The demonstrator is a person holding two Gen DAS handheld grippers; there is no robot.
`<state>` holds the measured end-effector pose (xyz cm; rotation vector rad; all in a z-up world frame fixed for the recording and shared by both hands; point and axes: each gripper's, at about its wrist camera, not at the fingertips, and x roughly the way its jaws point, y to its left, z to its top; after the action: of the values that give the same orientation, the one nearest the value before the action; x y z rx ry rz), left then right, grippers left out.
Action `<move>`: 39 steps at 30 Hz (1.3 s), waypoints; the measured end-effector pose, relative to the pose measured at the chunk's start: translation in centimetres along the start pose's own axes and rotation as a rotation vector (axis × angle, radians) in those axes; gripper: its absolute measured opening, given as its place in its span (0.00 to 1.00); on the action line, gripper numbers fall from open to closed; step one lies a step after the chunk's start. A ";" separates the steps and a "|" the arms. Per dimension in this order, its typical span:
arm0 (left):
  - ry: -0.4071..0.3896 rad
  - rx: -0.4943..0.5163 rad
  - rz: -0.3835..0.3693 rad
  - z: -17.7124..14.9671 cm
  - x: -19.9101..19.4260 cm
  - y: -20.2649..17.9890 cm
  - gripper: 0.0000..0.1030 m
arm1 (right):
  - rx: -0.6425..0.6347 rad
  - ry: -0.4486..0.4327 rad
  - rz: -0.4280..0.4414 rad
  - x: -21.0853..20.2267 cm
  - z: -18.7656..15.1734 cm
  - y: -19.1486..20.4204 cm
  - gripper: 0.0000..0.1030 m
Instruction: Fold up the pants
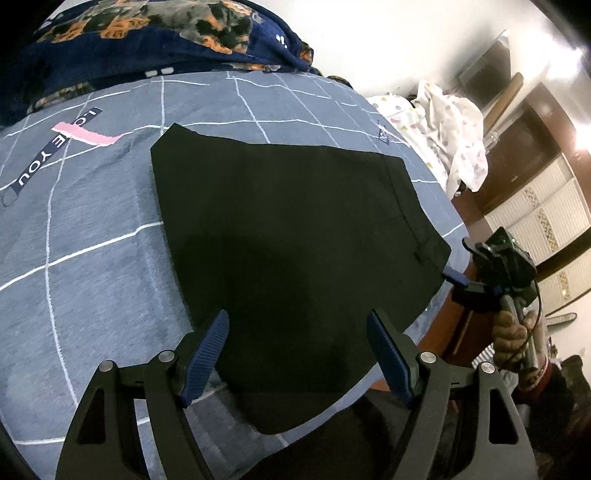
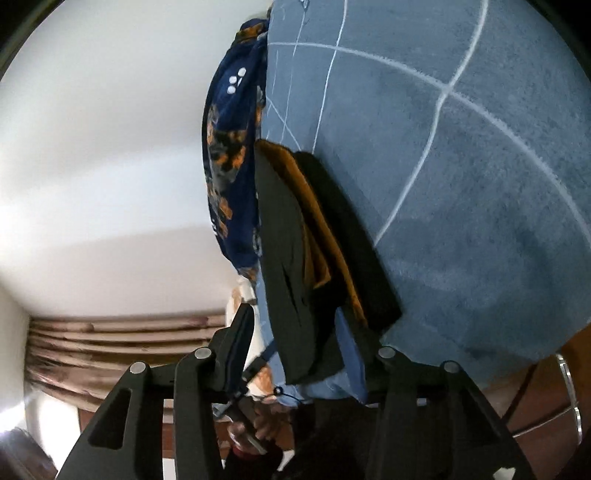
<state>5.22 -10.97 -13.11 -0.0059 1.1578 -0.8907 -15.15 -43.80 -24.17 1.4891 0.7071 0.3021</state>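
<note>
Black pants (image 1: 288,236) lie folded into a broad flat panel on the grey-blue checked bedsheet (image 1: 92,229). My left gripper (image 1: 298,314) hovers open over their near edge, with nothing between its blue pads (image 1: 207,354). At the pants' right corner sits my right gripper (image 1: 456,277), held by a hand (image 1: 511,332). The right wrist view is rolled sideways. In it the pants' layered edge (image 2: 288,258), with an orange lining showing, lies between the fingers of the right gripper (image 2: 293,314). One finger (image 2: 240,332) stands apart from the cloth, so the jaws are open.
A dark-blue floral blanket (image 1: 147,29) is heaped at the bed's far side. A white dotted cloth (image 1: 450,122) lies at the far right, beyond it brown cupboards (image 1: 524,147). The bed's edge drops off just right of the pants. Brown curtains (image 2: 110,332) hang by the white wall.
</note>
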 end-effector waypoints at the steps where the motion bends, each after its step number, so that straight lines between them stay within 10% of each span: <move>1: -0.004 -0.006 -0.001 0.0 -0.1 0.0 0.75 | 0.001 -0.003 0.000 0.0 0.0 -0.1 0.42; 7: -0.001 -0.020 -0.007 -0.1 -0.2 0.2 0.75 | 0.002 -0.005 -0.020 0.2 0.6 0.3 0.42; 10: 0.001 -0.027 -0.007 -0.2 -0.4 0.3 0.75 | -0.092 -0.010 -0.116 0.8 0.5 2.0 0.14; 19: -0.009 -0.047 -0.016 0.1 -1.2 0.8 0.75 | -0.226 -0.032 -0.193 -0.4 -2.9 6.4 0.11; 27: 0.019 -0.031 0.012 -0.2 -0.1 0.7 0.76 | -0.047 -0.035 -0.231 -1.0 -2.6 0.0 0.08; 39: 0.042 0.011 0.036 -0.9 0.9 0.0 0.77 | 0.000 -0.034 -0.273 -1.1 -2.6 1.0 0.14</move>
<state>4.65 -11.13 -14.26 0.0429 1.1880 -0.8689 -17.30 -42.32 -22.80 1.3745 0.8716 0.0685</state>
